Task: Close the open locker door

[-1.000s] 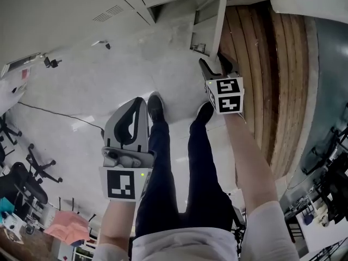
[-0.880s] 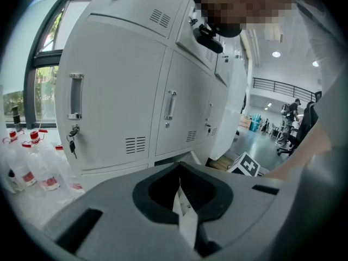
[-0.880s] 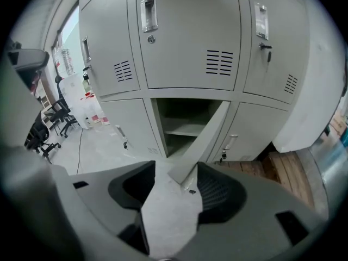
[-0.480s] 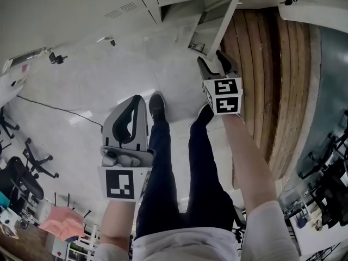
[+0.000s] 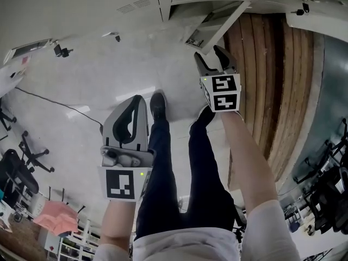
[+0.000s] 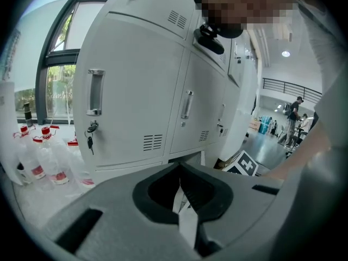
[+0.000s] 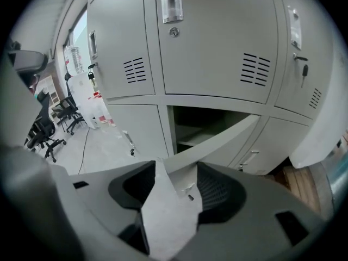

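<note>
Interior of a large hall. A bank of pale grey metal lockers with louvred vents and recessed handles (image 7: pixel 217 48) stands along one side. The glossy light-grey floor (image 5: pixel 98 86) reflects bright streaks of ceiling light, and a thin black cable (image 5: pixel 49 103) trails across it. Beside the lockers runs a strip of dark brown wooden planks (image 5: pixel 272 75). Black swivel office chairs (image 5: pixel 24 154) stand at the far left, near a pink sheet-like object (image 5: pixel 54 222), possibly cloth. A tall dark-framed window (image 6: pixel 57 75) admits daylight, with greenery outside. Farther off, a round ceiling lamp (image 6: pixel 285 54) shines above a dark balcony railing (image 6: pixel 288 86).
</note>
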